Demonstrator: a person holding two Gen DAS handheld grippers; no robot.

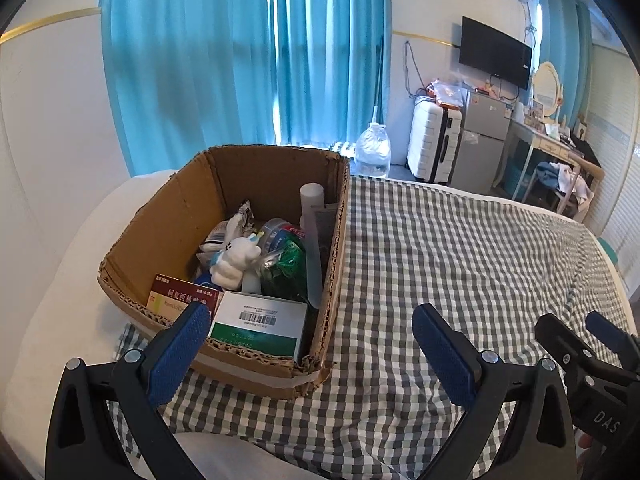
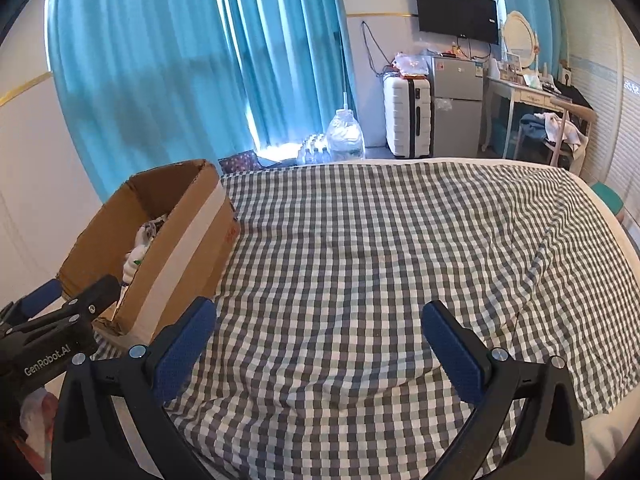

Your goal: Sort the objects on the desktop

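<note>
An open cardboard box stands on the checked cloth at the left. It holds a white and green box, a red medicine box, a white plush toy, a green packet and a white tube. My left gripper is open and empty, just in front of the box's near wall. My right gripper is open and empty over bare cloth, to the right of the cardboard box. Each gripper shows at the edge of the other's view.
The cloth covers a bed with white sheet at its left edge. Beyond it are blue curtains, a water jug, a white suitcase, a small fridge and a dressing table.
</note>
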